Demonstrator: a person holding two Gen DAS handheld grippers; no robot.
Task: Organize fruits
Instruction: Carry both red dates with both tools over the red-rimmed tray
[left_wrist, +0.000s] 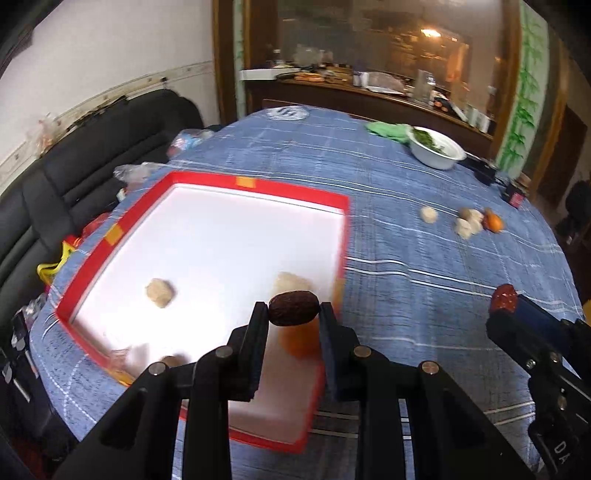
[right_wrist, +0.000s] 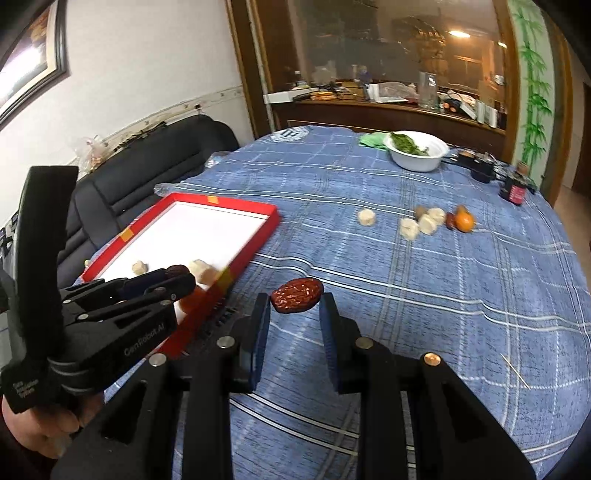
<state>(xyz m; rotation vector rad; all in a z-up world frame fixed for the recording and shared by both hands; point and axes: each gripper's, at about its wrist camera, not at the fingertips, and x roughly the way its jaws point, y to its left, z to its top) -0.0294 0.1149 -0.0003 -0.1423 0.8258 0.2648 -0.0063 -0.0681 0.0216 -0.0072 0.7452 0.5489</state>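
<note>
Left wrist view: dark wrinkled date (left_wrist: 293, 308) clamped in left gripper (left_wrist: 293, 314) above red-rimmed white tray (left_wrist: 258, 184), ready for release.
Right gripper (right_wrist: 295, 301) clamped on red-brown speckled date (right_wrist: 296, 295) over blue checked tablecloth (right_wrist: 443, 314), beside tray's near edge, awaiting its turn.

A round table under a blue checked cloth (right_wrist: 406, 295) carries a red tray (right_wrist: 255, 236); right of it lie pale fruit pieces (right_wrist: 410, 228), an orange (right_wrist: 464, 221) and, farther back, a white bowl (right_wrist: 417, 157).

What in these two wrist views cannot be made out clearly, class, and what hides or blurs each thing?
- Orange fruit in the red tray, left wrist view: blurred, top hidden by the date in the left claw.
- Tray's near corner, same view: hidden behind the claw's fingers.
- Dark fruit beside the small orange, right wrist view: too small to identify.
</note>
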